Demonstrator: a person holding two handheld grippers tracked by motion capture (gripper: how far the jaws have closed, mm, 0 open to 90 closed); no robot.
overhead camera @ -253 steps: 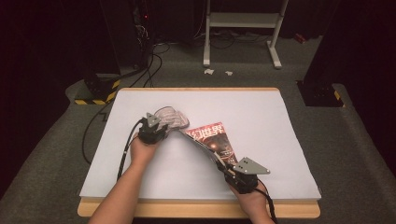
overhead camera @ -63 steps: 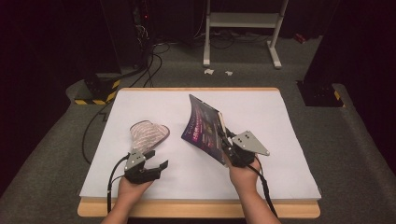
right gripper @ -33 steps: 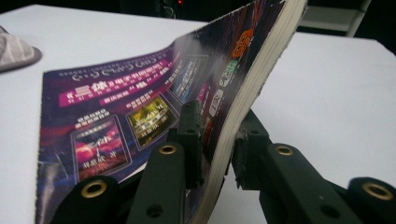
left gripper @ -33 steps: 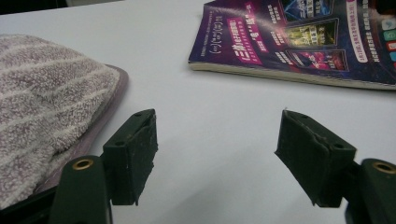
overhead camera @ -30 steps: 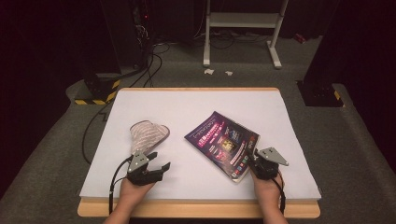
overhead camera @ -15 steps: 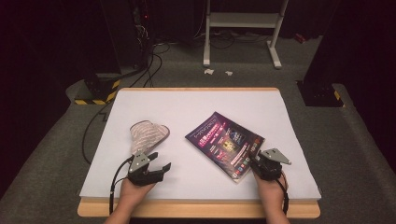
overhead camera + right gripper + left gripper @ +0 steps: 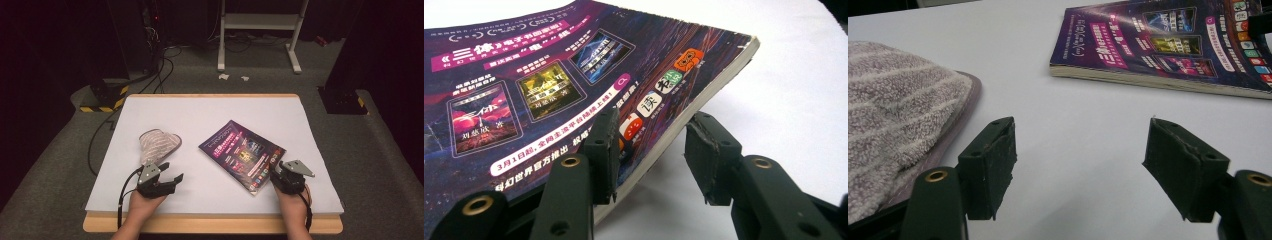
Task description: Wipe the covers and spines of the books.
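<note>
Where the right gripper (image 7: 278,176) meets the purple-covered paperback magazine (image 7: 242,153) in the high view, the contact is too small to judge; the right gripper view shows the near edge of the magazine (image 7: 574,95) between the two black jaws, one above the cover and one beside the page edge, with a gap on the outer side. The jaws have just been opening and no longer clamp it. The magazine's far corner is cut off in the left gripper view (image 7: 1168,45), and the grey striped terry cloth (image 7: 893,135) runs off that picture's left edge.

Two seconds ago the magazine stood tilted up off the table in the right gripper; now it lies flat right of centre, cover up. The left gripper (image 7: 167,175) rests just short of the cloth (image 7: 159,143), jaws wide apart with nothing between them.

The white table top (image 7: 210,110) has a wooden rim and stands on grey carpet, with black cables (image 7: 160,70) and a white metal stand (image 7: 260,30) behind in a dark room.
</note>
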